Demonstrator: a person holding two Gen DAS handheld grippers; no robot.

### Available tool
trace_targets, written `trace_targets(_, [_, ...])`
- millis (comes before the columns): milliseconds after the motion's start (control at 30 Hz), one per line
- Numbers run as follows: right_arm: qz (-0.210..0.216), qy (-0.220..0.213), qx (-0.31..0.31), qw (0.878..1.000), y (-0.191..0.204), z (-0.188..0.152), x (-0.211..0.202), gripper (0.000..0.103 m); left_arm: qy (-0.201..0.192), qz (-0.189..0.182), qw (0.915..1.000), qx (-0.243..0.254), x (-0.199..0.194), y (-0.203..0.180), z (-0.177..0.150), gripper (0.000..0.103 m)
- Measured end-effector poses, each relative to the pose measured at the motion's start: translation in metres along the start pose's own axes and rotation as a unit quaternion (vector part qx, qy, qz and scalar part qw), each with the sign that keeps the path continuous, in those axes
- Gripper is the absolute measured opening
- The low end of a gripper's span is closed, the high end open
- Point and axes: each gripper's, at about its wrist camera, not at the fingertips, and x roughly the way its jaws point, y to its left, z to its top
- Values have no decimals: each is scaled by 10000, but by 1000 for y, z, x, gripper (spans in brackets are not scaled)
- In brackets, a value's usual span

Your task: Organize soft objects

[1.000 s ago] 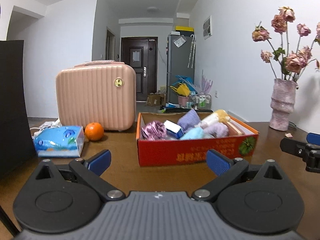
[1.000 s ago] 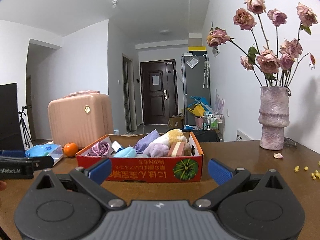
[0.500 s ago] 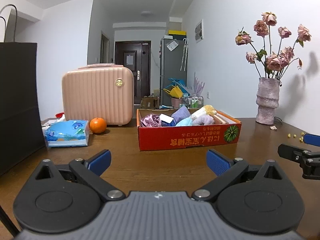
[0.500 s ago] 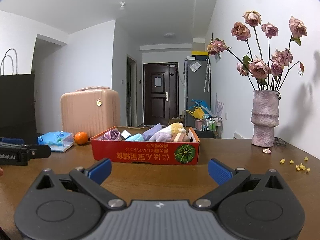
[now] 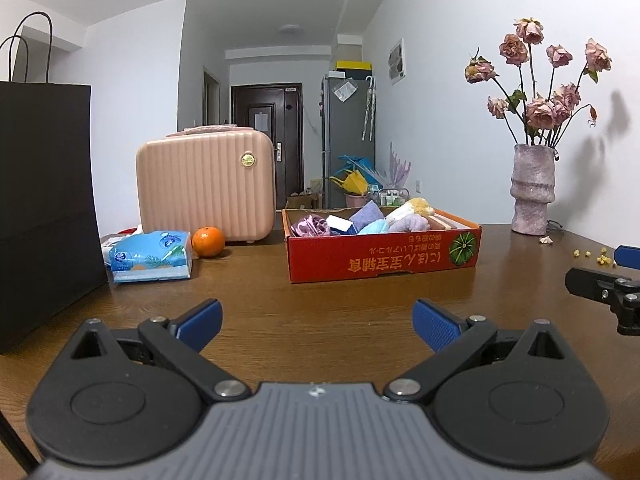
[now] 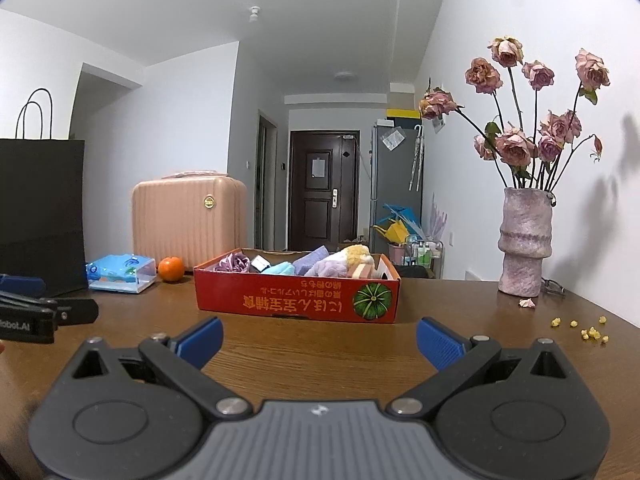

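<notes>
The left gripper [image 5: 316,322] and the right gripper [image 6: 319,338] both have their jaws wide open, holding nothing, above the near edge of the table [image 5: 340,300]. The soft objects [image 5: 374,218] lie inside the red cardboard box [image 5: 380,258] toward the table's far edge, beside a pink suitcase [image 5: 206,186].
</notes>
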Motion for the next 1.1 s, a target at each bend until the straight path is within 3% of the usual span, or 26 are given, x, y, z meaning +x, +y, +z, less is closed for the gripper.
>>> trace_targets(1100, [71,34,27,10000,-1,3,3,103,46,-26,10000,40,3,-1,1,103])
